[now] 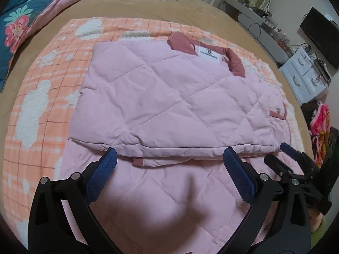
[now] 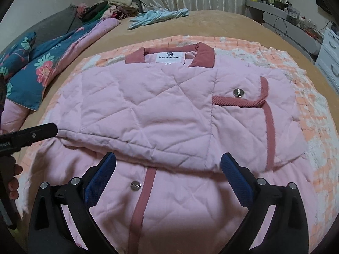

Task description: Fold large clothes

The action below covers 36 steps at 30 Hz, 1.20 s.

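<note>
Pink quilted jacket, partly folded, rumpled

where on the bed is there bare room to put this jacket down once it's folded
Bare tan bedsheet lies between the checked blanket and the light blue garment. The left side is crowded by the floral quilt and a clothes pile.

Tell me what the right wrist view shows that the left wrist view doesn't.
Only the right wrist view shows the front placket with its snap button, and the clothes pile at the bed's head. Only the left wrist view shows the black monitor. Both show the folded pink jacket, its label, the orange checked blanket and open fingers.
</note>
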Each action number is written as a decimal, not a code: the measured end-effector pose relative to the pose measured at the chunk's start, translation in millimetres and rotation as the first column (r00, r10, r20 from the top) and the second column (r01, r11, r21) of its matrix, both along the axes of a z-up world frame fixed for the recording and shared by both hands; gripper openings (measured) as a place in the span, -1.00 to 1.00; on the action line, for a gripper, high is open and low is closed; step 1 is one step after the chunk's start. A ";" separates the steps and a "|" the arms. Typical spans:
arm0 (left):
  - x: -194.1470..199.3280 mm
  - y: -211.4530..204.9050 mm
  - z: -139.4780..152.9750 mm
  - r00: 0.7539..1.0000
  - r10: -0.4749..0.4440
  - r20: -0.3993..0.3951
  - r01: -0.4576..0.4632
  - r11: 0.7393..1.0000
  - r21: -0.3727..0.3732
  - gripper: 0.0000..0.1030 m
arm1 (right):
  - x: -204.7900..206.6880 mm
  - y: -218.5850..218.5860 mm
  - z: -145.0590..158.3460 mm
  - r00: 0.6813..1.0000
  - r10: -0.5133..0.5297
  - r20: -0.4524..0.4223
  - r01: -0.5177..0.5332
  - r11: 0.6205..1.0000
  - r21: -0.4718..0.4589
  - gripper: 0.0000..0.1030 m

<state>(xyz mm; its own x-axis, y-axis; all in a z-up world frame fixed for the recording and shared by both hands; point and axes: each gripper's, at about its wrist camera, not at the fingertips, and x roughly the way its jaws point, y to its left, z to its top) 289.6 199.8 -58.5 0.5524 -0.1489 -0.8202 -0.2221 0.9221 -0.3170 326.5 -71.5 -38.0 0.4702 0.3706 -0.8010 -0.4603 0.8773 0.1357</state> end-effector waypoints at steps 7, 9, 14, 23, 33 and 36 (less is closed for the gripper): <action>-7.9 -8.9 12.8 1.000 -0.019 0.010 0.018 0.999 0.028 0.82 | -17.1 -14.6 18.3 1.000 -0.023 0.014 0.022 0.999 0.049 0.92; -11.4 -12.0 17.2 1.000 -0.026 0.018 0.025 0.999 0.035 0.82 | -22.0 -18.2 25.0 0.999 -0.027 0.023 0.025 0.998 0.058 0.92; -21.6 -20.0 29.3 0.998 -0.038 0.044 0.036 0.998 0.047 0.82 | -29.8 -25.8 40.0 0.998 -0.036 0.043 0.033 0.997 0.070 0.92; -45.4 -24.1 64.2 0.992 -0.027 0.124 0.019 0.997 0.068 0.82 | -52.1 -47.5 76.3 0.992 -0.057 0.109 0.045 0.993 0.110 0.92; -77.3 -32.4 87.3 0.986 -0.016 0.163 0.008 0.999 0.047 0.82 | -74.8 -69.0 111.8 0.984 -0.071 0.164 0.049 0.990 0.135 0.92; -86.4 -36.5 93.6 0.986 -0.020 0.168 0.010 0.998 0.059 0.82 | -82.3 -74.3 119.5 0.981 -0.081 0.176 0.055 0.988 0.147 0.92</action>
<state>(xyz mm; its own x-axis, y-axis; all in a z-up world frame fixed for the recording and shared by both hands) 203.3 163.3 35.0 0.6814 -0.1136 -0.7230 -0.1558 0.9427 -0.2950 244.2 -145.8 81.5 0.6302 0.4360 -0.6424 -0.4287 0.8853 0.1803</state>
